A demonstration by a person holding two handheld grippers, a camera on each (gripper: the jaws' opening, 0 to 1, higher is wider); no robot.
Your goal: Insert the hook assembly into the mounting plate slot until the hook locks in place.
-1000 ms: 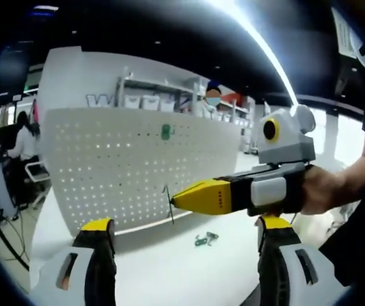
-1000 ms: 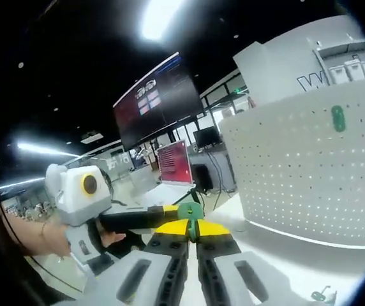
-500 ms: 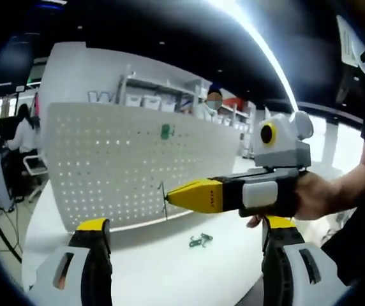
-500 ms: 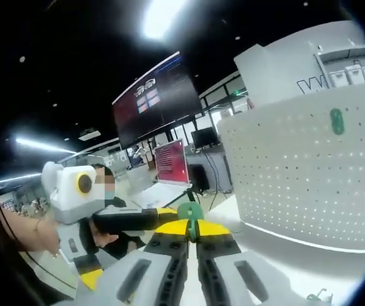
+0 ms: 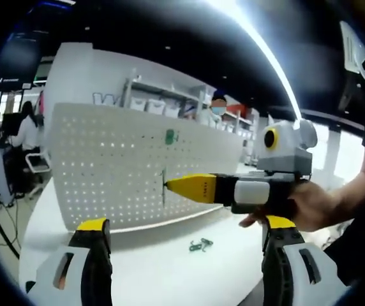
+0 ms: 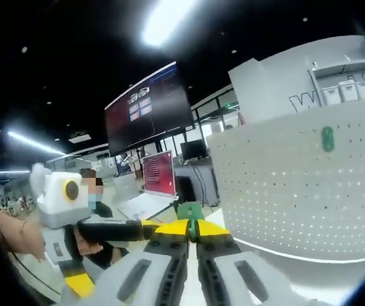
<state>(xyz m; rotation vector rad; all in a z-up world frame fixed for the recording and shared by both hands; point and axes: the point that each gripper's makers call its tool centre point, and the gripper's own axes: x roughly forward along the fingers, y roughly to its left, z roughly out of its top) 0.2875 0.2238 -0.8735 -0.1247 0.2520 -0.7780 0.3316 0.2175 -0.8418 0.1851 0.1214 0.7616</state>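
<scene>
Right claw [image 5: 168, 185] clamped on a green hook [image 6: 189, 211] held up just before the white pegboard [image 5: 131, 169], left claw [image 5: 182, 268] spread apart lower down over the white bench [image 5: 163, 274], spare hooks [image 5: 200, 244] lying there.

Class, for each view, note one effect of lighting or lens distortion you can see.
Left gripper view: an overexposed ceiling light strip streaks across, and the pegboard bows with fisheye curvature. Right gripper view: a ceiling light blooms white, and the pegboard curves too.
</scene>
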